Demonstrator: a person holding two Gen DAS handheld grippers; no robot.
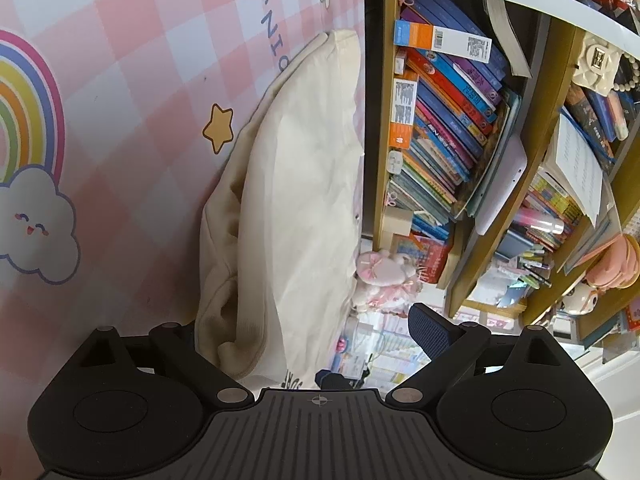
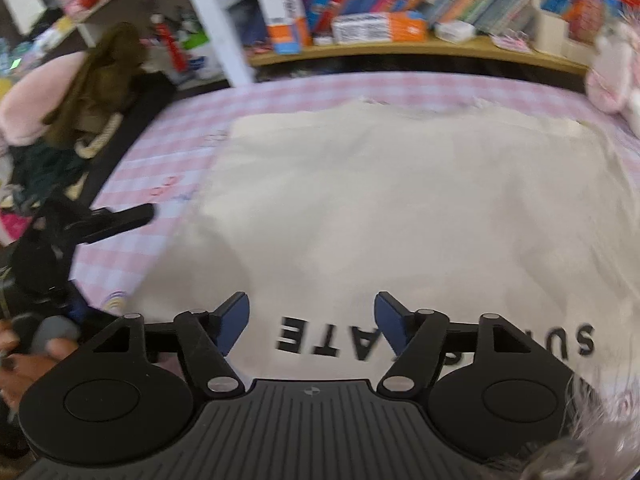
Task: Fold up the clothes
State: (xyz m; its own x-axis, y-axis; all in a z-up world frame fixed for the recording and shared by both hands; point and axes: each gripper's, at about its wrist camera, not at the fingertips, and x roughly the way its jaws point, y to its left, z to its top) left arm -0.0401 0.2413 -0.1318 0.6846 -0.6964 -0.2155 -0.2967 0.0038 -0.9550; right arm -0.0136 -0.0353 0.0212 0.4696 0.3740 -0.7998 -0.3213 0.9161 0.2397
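A cream sweatshirt (image 2: 392, 200) with black letters lies spread on the pink checked tabletop (image 2: 160, 184). My right gripper (image 2: 312, 316) hovers open just over the printed end, nothing between its blue pads. In the left wrist view the same cream sweatshirt (image 1: 296, 200) hangs bunched between the wide-apart fingers of my left gripper (image 1: 308, 336). Its right finger (image 1: 430, 332) shows bare, and cloth hides the left one. The right wrist view catches the left gripper (image 2: 120, 218) as a dark blur at the table's left edge.
A bookshelf (image 2: 400, 4) packed with books runs along the table's far edge. A pink plush toy (image 2: 612, 80) sits at the far right corner. Clothes and a brown doll (image 2: 100, 76) are piled beyond the left edge. A person's hand (image 2: 24, 356) shows at lower left.
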